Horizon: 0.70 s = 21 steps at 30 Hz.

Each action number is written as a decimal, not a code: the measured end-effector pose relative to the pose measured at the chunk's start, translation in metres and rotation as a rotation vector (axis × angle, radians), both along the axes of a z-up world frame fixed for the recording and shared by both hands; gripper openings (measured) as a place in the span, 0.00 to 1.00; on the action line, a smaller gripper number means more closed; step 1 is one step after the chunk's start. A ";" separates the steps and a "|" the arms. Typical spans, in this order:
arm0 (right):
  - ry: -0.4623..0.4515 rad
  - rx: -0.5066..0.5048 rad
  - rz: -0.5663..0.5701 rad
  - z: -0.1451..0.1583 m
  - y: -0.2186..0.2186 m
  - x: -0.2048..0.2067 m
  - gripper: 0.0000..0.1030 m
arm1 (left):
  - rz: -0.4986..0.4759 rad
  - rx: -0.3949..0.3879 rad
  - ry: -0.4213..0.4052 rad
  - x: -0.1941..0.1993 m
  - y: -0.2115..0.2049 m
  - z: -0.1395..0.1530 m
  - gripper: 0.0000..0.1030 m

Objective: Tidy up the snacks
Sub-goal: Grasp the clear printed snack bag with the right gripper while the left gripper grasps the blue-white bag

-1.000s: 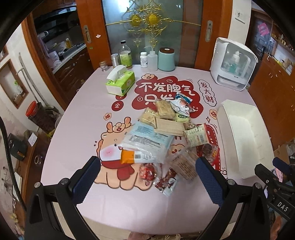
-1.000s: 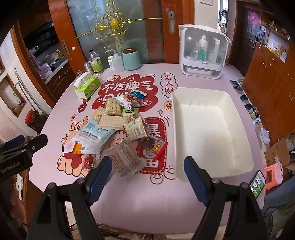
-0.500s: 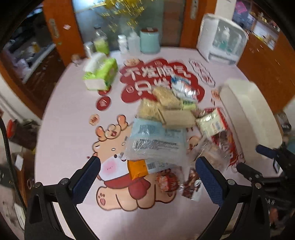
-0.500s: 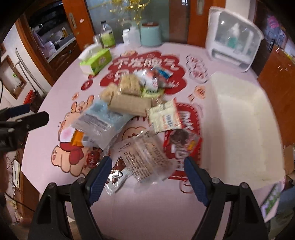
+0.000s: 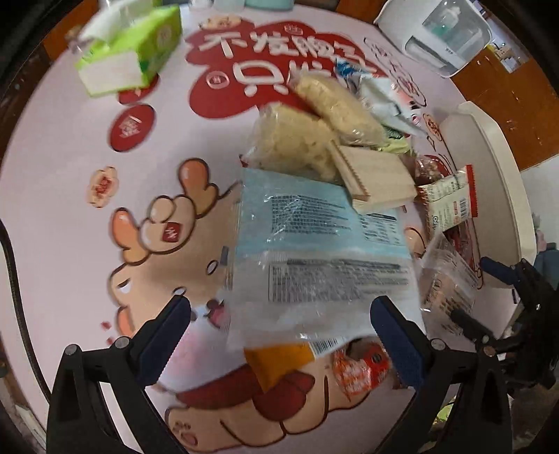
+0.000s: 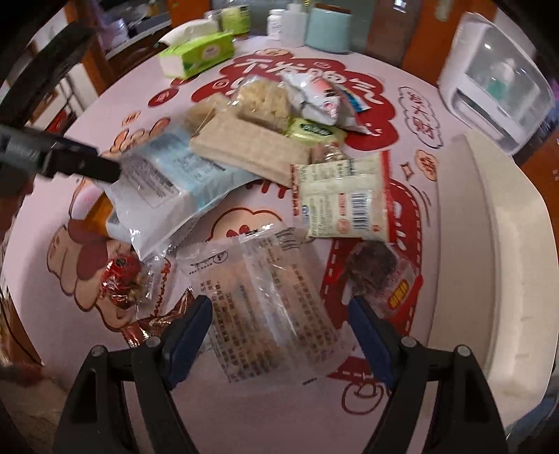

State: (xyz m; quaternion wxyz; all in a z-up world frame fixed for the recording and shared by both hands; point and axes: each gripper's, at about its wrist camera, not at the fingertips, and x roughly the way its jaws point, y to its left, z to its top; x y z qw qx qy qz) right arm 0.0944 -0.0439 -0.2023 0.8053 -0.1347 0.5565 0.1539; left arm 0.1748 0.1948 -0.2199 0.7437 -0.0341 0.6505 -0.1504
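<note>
A heap of snack packets covers the pink tablecloth. My left gripper (image 5: 279,335) is open, its fingers on either side of the near end of a large light-blue and clear bag (image 5: 314,251). My right gripper (image 6: 279,335) is open, straddling a clear packet of biscuits (image 6: 265,300). A wafer pack (image 6: 251,146), rice-cake packs (image 6: 262,97), a white packet with a barcode (image 6: 342,199) and red-wrapped sweets (image 6: 122,276) lie around them. The white bin (image 6: 503,244) stands to the right. The left gripper's finger (image 6: 70,160) shows at the left edge of the right wrist view.
A green tissue box (image 5: 129,59) sits at the far left of the table. A white appliance (image 6: 496,87), a teal canister (image 6: 328,28) and bottles stand along the far edge. The right gripper (image 5: 503,314) shows at the right in the left wrist view.
Both grippers have dropped and moved forward over the pile. The left now brackets the blue bag, the right the clear biscuit packet. Both stay open.
</note>
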 end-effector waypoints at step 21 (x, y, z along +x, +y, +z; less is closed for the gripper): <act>0.042 0.057 -0.062 -0.015 0.009 0.010 0.64 | -0.126 -0.089 -0.014 0.018 -0.047 0.004 0.22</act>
